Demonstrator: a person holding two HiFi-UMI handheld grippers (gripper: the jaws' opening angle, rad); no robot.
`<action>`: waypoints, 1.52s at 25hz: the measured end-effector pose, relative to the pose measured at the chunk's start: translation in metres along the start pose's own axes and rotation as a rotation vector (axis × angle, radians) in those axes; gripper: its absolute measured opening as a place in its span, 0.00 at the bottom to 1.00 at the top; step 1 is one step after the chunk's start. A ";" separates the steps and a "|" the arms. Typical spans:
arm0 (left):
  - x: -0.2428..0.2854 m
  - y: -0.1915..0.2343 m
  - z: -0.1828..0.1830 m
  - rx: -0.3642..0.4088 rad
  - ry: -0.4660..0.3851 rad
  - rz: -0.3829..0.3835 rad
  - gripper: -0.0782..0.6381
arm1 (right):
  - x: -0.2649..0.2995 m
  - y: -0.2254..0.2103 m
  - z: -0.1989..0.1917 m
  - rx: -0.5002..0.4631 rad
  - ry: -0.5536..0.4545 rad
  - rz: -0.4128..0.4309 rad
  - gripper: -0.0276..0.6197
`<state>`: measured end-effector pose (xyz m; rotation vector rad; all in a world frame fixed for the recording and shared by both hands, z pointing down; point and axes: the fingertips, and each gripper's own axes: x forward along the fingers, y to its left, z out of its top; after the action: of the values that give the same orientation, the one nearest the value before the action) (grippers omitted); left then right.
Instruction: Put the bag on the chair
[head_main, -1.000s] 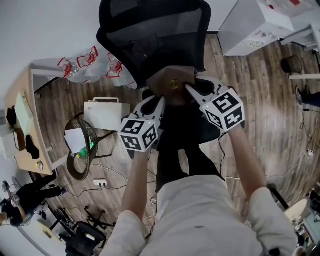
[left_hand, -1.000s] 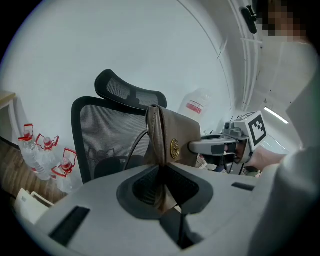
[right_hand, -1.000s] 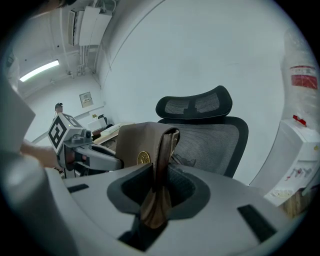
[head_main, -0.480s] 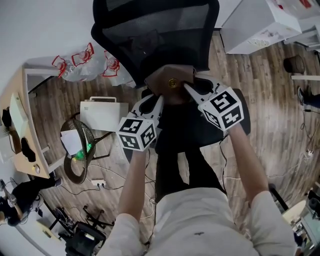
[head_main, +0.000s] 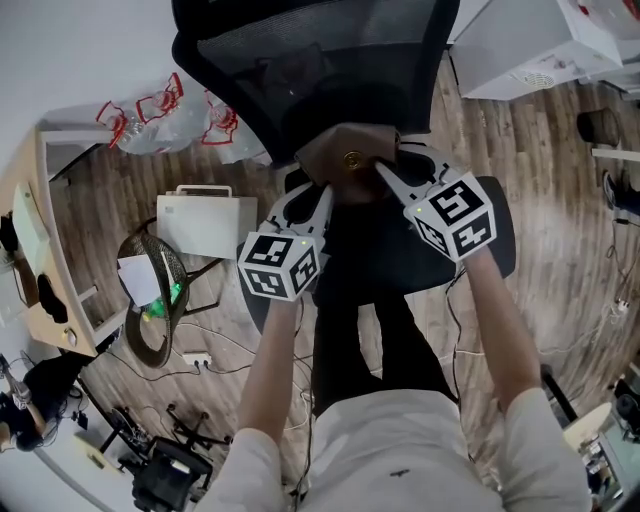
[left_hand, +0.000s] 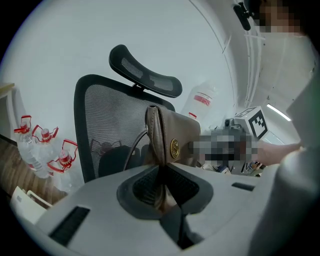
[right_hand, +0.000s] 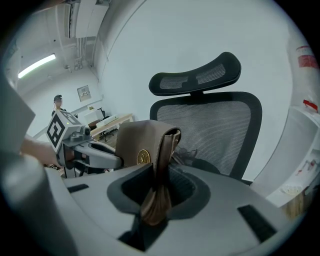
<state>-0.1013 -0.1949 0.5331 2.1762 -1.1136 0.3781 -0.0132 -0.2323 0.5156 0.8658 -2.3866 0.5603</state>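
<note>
The left tongs were clenched on one end of the brown bag, and the right tongs gripped the other end. The bag sat upright between them, over the chair seat, close before its mesh backrest.

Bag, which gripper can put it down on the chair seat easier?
Probably right. Both grip the bag, but the right gripper hangs nearer the middle of the chair seat; the left gripper sits towards its edge.
</note>
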 end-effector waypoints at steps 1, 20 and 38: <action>0.002 0.002 -0.002 0.004 0.001 0.001 0.16 | 0.002 -0.001 -0.002 0.001 0.000 -0.001 0.18; 0.042 0.031 -0.044 -0.006 0.048 0.014 0.16 | 0.041 -0.019 -0.048 0.024 0.048 -0.001 0.18; 0.077 0.062 -0.091 -0.011 0.103 0.025 0.16 | 0.086 -0.034 -0.101 0.060 0.097 0.004 0.18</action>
<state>-0.1019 -0.2080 0.6669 2.1099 -1.0838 0.4882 -0.0118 -0.2417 0.6521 0.8406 -2.2946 0.6629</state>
